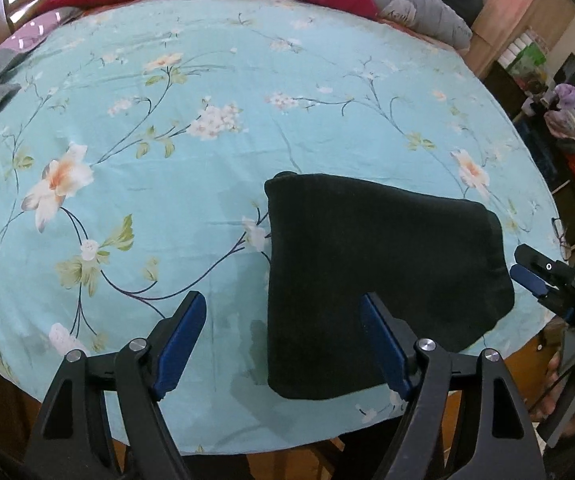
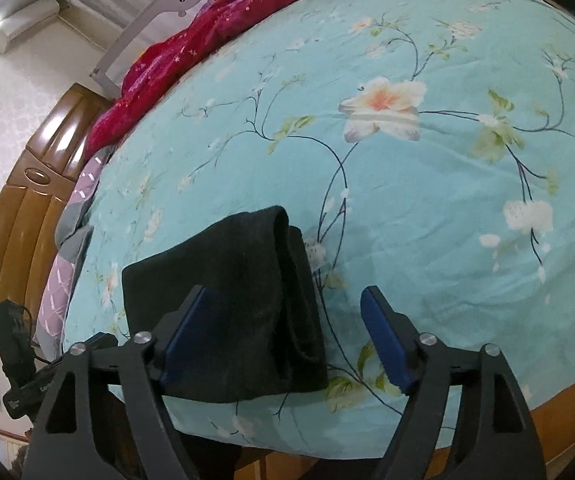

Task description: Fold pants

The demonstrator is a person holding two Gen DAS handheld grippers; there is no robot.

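Left wrist view shows me the pants [image 1: 379, 276] folded near the bed [image 1: 167, 160] edge, left tongs [image 1: 283, 316] and right tongs [image 2: 283, 312] both wide and empty, so I judge a careless brush could spill the stack.
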